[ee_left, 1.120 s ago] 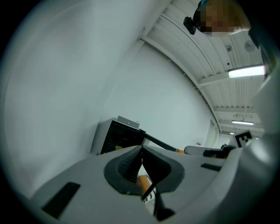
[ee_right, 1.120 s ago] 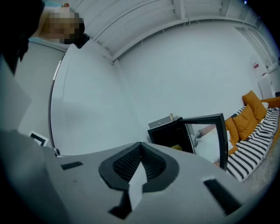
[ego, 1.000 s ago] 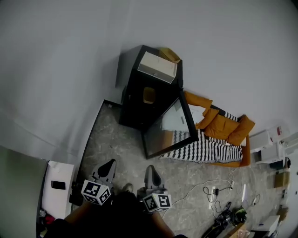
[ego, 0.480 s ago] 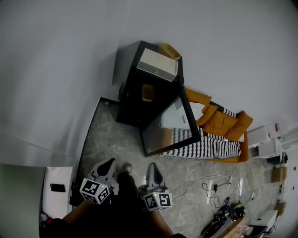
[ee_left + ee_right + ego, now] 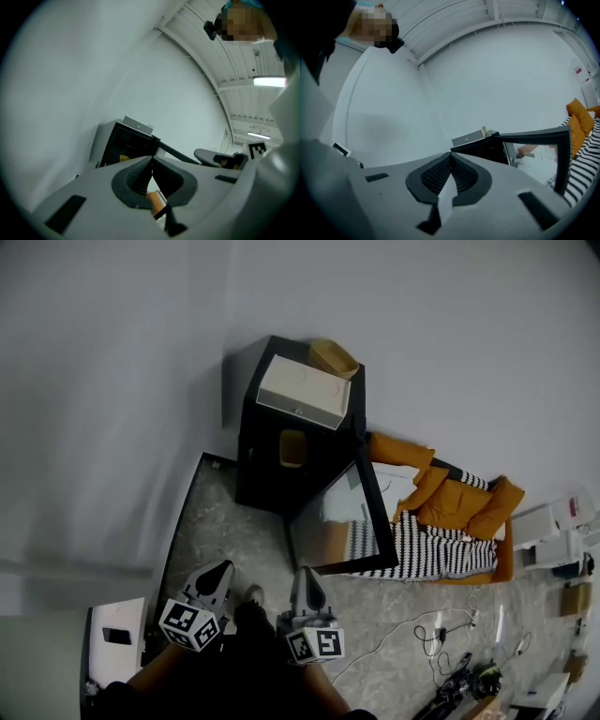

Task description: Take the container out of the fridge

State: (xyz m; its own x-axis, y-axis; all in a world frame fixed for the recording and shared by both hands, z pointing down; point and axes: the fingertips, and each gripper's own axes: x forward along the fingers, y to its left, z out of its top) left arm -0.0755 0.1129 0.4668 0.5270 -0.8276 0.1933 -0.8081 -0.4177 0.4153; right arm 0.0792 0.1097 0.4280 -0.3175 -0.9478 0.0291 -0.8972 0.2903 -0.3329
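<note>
Well ahead of both claws, inside the open black fridge [image 5: 267,474], sits the yellowish container [image 5: 292,447]. It is well apart from either claw and nothing touches it. In the left gripper view it is only a small yellow patch [image 5: 124,158] just above the claw's tips. The glass-fronted fridge door [image 5: 336,519] is swung wide open, ahead and slightly right of the right claw, with its free edge toward the claws. A white box [image 5: 302,392] lies on the fridge top, with a brown cardboard piece [image 5: 334,356] behind it by the wall. The left claw [image 5: 223,570] is clenched, jaws tip to tip, nothing between them. The right claw [image 5: 302,574] is clenched too, also empty. It is near the left claw, and both point toward the fridge, low over the speckled grey floor [image 5: 220,521]. The person's foot [image 5: 251,594] shows between the two claws. Farther right of the right claw, past the door, are orange cushions [image 5: 450,498] and a black-and-white striped blanket [image 5: 427,545]. Cables [image 5: 441,634] lie on the floor right of the right claw. Left of the left claw is a white counter [image 5: 122,664] with a dark flat thing [image 5: 117,636] on it; cannot tell what it is.
</note>
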